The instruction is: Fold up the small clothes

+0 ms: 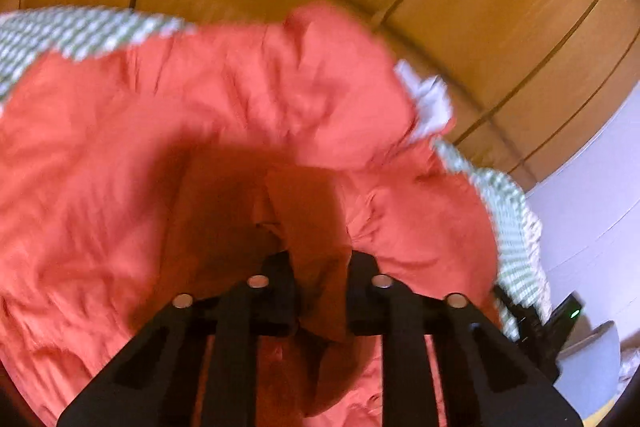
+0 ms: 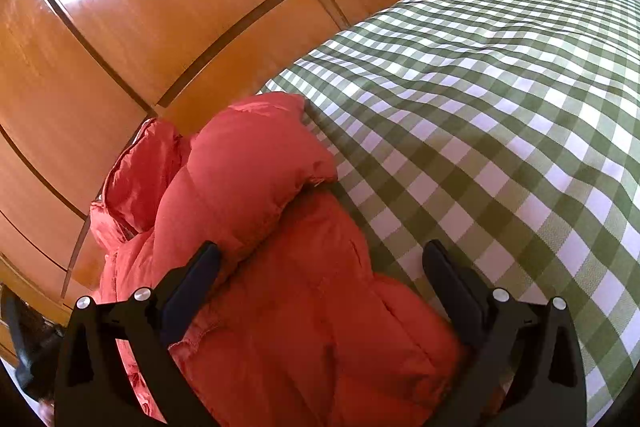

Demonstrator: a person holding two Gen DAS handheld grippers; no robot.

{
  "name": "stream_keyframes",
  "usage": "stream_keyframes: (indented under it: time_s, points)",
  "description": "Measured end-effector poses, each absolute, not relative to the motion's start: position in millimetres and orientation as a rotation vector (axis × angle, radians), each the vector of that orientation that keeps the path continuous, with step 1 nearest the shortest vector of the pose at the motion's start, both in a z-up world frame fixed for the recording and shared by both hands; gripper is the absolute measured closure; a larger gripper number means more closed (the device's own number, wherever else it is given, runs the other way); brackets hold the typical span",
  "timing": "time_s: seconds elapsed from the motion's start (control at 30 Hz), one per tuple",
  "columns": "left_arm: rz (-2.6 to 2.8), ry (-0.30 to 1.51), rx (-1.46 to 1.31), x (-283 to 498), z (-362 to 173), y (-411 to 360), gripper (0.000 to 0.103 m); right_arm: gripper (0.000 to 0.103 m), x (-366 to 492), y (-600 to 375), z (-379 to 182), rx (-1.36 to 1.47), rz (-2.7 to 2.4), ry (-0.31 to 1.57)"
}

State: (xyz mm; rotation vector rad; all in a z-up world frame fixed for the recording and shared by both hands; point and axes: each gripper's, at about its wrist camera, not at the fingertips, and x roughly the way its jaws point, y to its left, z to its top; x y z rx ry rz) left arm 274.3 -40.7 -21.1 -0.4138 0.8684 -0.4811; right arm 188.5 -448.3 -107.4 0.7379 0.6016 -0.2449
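With its jaws clenched on a fold of the puffy orange-red quilted jacket (image 1: 320, 219), the left gripper (image 1: 320, 267) should lift evenly; the right gripper (image 2: 320, 259), jaws released astride it, pins it to the green-checked bed (image 2: 500, 107).

No readable text, label or number anywhere.

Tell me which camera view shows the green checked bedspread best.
The right wrist view. There the green checked bedspread fills the right half in sharp focus, with the red puffy jacket lying on its near edge. The left wrist view shows only blurred strips of it at the jacket's edges.
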Motion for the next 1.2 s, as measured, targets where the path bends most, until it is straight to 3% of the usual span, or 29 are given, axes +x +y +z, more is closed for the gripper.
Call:
stream_keyframes:
  time_s: [0.1,0.27,0.47,0.57,0.73,0.8,0.87,0.97,1.13,1.2]
  points:
    - [-0.429,0.803,-0.44,282.1,-9.7,-22.8,0.09,0.002,188.3,-447.3,-106.6,0.731,-0.249,0.603]
    - [-0.371,0.844,-0.368,290.4,-48.2,-18.0,0.09,0.002,195.9,-438.7,-99.0,0.658,-0.285,0.703]
    - [-0.431,0.834,-0.45,285.3,-67.4,-12.5,0.077,0.002,238.7,-437.4,-88.6,0.464,-0.323,0.855]
    - [-0.451,0.836,-0.469,287.1,-69.1,-6.8,0.066,0.002,272.3,-434.6,-87.4,0.381,-0.315,0.869]
    - [-0.458,0.825,-0.348,275.4,-59.0,-25.2,0.027,0.003,273.1,-453.9,-76.2,0.418,-0.478,0.687]
    - [-0.451,0.815,-0.27,273.4,-55.5,-37.4,0.023,0.002,253.8,-470.3,-75.8,0.477,-0.627,0.636]
    - [-0.446,0.815,-0.213,274.2,-57.9,-46.0,0.023,0.002,242.7,-482.0,-88.6,0.544,-0.638,0.65]
    - [-0.413,0.824,-0.126,273.7,-65.1,-60.4,0.023,0.002,251.4,-484.4,-113.2,0.559,-0.551,0.826]
    - [-0.408,0.816,-0.14,271.2,-65.1,-56.3,0.027,0.002,216.7,-479.9,-81.5,0.482,-0.618,0.784]
    - [-0.407,0.813,-0.141,266.9,-63.1,-56.2,0.027,0.002,196.7,-476.5,-53.8,0.455,-0.649,0.638]
